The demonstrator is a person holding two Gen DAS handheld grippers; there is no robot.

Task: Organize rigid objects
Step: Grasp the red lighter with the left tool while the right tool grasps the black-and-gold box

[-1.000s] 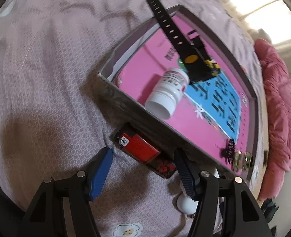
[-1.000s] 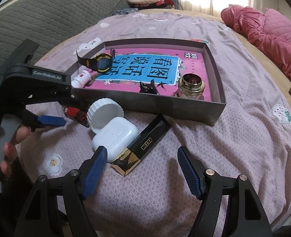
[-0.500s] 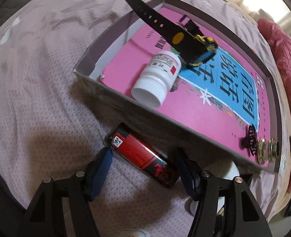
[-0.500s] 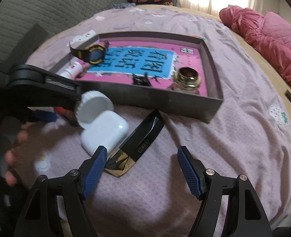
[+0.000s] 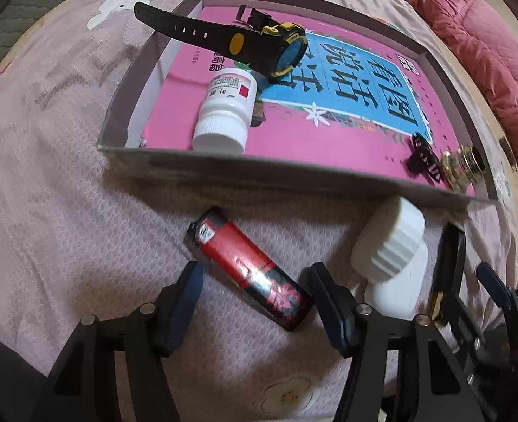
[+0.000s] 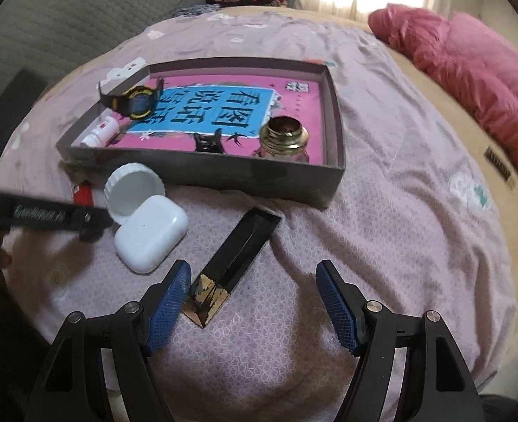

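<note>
A red and black lighter (image 5: 250,269) lies on the bedspread just in front of a grey box (image 5: 224,172). My left gripper (image 5: 259,299) is open, its fingers on either side of the lighter's near end. The lighter's top shows in the right wrist view (image 6: 82,193). My right gripper (image 6: 253,307) is open above the near end of a flat black and gold case (image 6: 236,263). The box (image 6: 202,170) holds a black and yellow watch (image 5: 259,42), a white pill bottle (image 5: 225,110), a black clip (image 5: 422,156) and a brass-capped jar (image 6: 283,139).
A white round lid (image 6: 134,190) and a white earbud case (image 6: 151,234) lie between the lighter and the black case. A pink quilt (image 6: 470,66) is heaped at the far right. A grey headboard (image 6: 65,10) stands at the back left.
My left gripper has swung round and come closer, so the lighter now lies between its open fingers. My right gripper has drawn nearer to the black case.
</note>
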